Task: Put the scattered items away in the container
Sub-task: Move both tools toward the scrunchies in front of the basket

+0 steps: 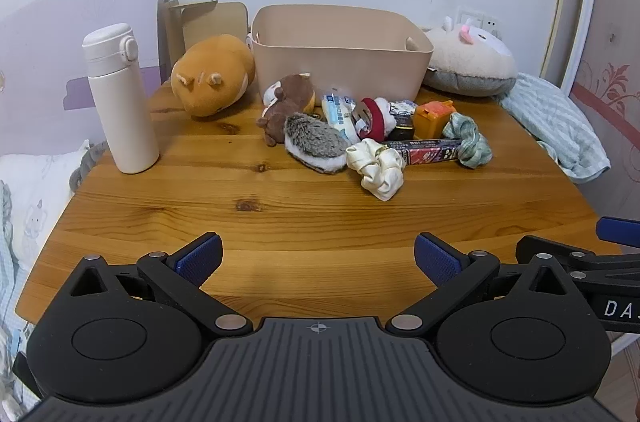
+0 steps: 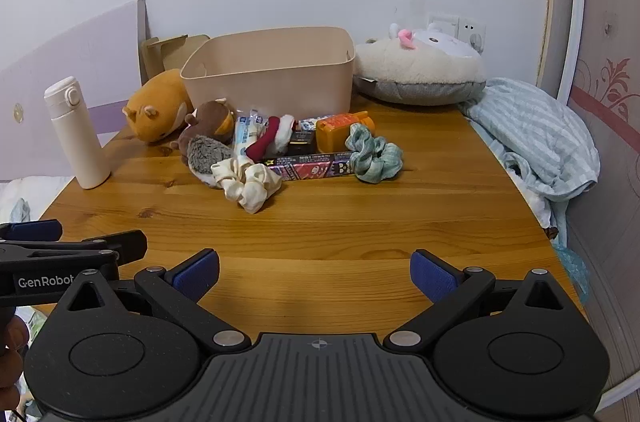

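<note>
Both my left tool (image 1: 318,258) and right tool (image 2: 316,274) gape wide, empty. The cream scrunchie (image 1: 376,168) lies nearest on the desk (image 1: 240,206), before the beige bin (image 1: 340,62); soft, light, I'd pinch its bunched folds.

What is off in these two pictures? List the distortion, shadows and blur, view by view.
Left wrist view: fisheye bends the wooden table edges and the wall frame; dark vignette in the corners; soft shadow beneath the open left gripper; clutter is sharp. Right wrist view: same barrel curve and corners; faint shadow beneath the open right gripper; beige bin evenly lit, without glare.
</note>
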Available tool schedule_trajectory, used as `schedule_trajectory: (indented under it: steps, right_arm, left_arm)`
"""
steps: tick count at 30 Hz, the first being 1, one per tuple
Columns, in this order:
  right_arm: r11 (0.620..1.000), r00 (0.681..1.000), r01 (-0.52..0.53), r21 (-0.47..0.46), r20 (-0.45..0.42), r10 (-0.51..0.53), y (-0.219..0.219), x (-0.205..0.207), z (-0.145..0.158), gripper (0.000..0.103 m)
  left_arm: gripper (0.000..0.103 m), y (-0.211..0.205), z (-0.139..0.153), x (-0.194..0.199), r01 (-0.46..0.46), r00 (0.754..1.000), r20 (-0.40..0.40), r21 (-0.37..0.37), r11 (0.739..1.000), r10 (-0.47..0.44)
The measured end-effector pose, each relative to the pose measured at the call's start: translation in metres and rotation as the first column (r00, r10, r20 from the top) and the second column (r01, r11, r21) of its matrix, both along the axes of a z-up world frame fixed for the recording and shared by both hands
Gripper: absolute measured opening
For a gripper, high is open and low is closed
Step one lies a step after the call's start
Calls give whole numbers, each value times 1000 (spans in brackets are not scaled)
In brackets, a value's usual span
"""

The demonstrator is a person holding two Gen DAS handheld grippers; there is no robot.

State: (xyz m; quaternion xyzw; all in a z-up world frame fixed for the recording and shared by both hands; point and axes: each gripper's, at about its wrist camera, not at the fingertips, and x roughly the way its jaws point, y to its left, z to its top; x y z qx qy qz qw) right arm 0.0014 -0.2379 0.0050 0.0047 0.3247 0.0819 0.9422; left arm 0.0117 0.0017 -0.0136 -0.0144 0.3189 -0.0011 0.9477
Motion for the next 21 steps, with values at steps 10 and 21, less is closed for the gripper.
schedule_trajectory:
  steps: [10,21]
  right_arm:
    - [1000,999,28,10,-21,-28,-6,19,-8,103]
    - [999,998,46,4,-50,-46,-10,45,-18,103]
  left_arm:
    - [103,1,-5,10,-2,1000,-28,2,1000,2]
    - [103,0,-10,52,9,998,-69,9,1000,-8]
